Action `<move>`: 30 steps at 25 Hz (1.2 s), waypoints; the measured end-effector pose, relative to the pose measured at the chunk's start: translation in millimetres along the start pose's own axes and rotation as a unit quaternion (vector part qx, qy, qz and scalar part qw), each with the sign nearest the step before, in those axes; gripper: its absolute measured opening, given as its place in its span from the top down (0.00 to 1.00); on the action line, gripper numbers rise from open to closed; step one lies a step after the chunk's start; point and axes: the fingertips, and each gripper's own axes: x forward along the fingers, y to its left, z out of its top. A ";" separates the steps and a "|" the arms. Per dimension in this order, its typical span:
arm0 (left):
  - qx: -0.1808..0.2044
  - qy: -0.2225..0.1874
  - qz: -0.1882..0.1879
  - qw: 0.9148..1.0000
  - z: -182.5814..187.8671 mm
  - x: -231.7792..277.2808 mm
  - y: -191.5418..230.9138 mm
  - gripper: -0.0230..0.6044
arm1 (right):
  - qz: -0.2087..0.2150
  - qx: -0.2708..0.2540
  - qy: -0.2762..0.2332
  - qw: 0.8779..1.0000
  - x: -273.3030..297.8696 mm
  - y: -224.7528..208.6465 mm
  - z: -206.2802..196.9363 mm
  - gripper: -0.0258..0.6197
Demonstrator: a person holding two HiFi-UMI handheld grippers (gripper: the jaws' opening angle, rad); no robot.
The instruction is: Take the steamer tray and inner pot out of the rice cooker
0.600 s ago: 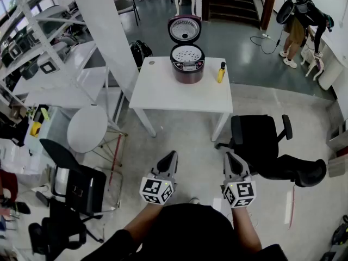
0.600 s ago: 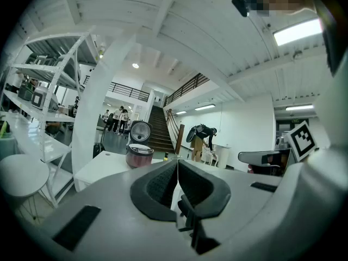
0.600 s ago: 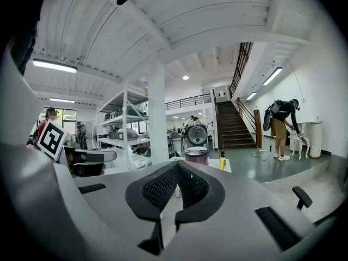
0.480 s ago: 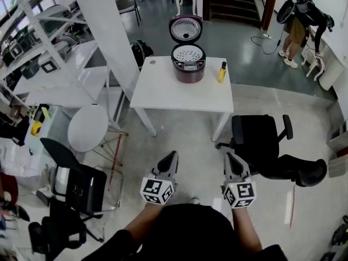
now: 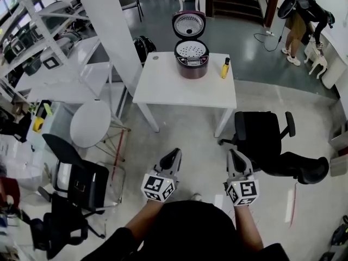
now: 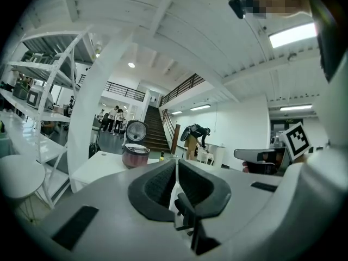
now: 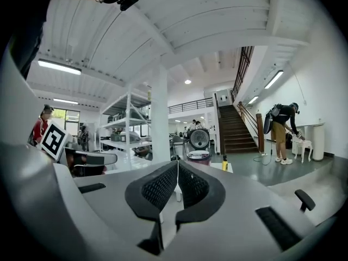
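Head view: left claw (image 5: pixel 174 153), right claw (image 5: pixel 232 153) clenched empty, well apart from rice cooker (image 5: pixel 191 60).

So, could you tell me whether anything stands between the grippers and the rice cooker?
Nothing visible does. The floor between the left gripper, the right gripper and the white table is bare; the black office chair stands right of that path. The rice cooker has its lid up, with the steamer tray exposed.
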 end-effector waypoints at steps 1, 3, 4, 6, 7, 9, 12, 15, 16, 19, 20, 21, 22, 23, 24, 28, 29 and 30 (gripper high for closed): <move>-0.001 -0.001 0.001 1.000 0.1 -1.6 0.4 0.95 | 0.001 -0.003 -0.004 1.000 -1.0 2.0 1.8 0.96; -0.002 -0.004 0.002 1.000 0.5 -4.3 1.0 0.95 | 0.001 -0.008 -0.005 1.000 -3.2 3.7 2.1 0.96; 0.000 -0.006 0.001 1.000 0.8 -5.2 1.1 0.95 | -0.001 -0.009 -0.004 1.000 -4.4 3.0 0.9 0.96; 0.007 -0.008 -0.003 1.000 1.3 -6.1 0.8 0.94 | -0.004 -0.007 -0.002 1.000 -6.9 0.4 -0.9 0.96; 0.006 -0.008 -0.006 1.000 1.2 -6.3 1.1 0.91 | -0.004 -0.004 -0.001 1.000 -8.1 -0.7 -1.3 0.96; -0.006 -0.006 -0.008 1.000 -0.2 -6.7 4.3 0.76 | -0.005 0.000 0.002 1.000 -10.0 -3.6 -2.8 0.85; -0.017 0.003 0.003 1.000 -6.6 -8.9 12.0 0.60 | -0.014 -0.009 0.010 1.000 -12.6 -9.7 -8.5 0.61; -0.013 0.008 0.026 1.000 -14.0 -13.6 20.2 0.56 | -0.018 -0.014 0.020 1.000 -15.5 -13.5 -17.6 0.61; -0.012 0.008 0.034 0.999 -15.0 -14.2 22.6 0.56 | -0.019 -0.012 0.022 1.000 -16.1 -14.9 -18.8 0.61; -0.015 0.004 0.052 0.999 -15.6 -13.7 26.7 0.53 | -0.017 -0.002 0.026 1.000 -17.6 -20.5 -20.3 0.61; -0.016 0.002 0.056 0.998 -15.0 -13.1 26.9 0.53 | -0.016 0.001 0.027 1.000 -18.1 -22.4 -20.4 0.61; -0.016 0.001 0.059 0.998 -14.5 -12.3 26.5 0.53 | -0.016 0.007 0.027 0.999 -18.4 -24.7 -21.3 0.61; -0.016 -0.001 0.061 0.998 -14.4 -11.1 25.8 0.53 | -0.015 0.014 0.026 0.999 -17.9 -27.7 -23.1 0.61; -0.015 -0.002 0.063 0.998 -14.6 -9.3 24.6 0.53 | -0.015 0.021 0.026 0.999 -16.7 -31.6 -26.2 0.61; -0.014 -0.002 0.064 0.998 -15.4 -7.4 22.8 0.53 | -0.015 0.025 0.026 0.999 -15.2 -35.3 -30.8 0.61; -0.013 0.012 0.059 0.998 -22.3 -8.1 18.1 0.53 | -0.012 0.039 0.053 0.998 -11.4 -37.5 -61.2 0.61; -0.013 0.014 0.060 0.998 -22.8 -7.7 20.1 0.53 | -0.010 0.041 0.060 0.997 -9.3 -36.8 -65.8 0.61; -0.013 0.016 0.063 0.998 -23.1 -6.5 23.6 0.53 | -0.009 0.042 0.064 0.997 -7.0 -35.8 -68.2 0.61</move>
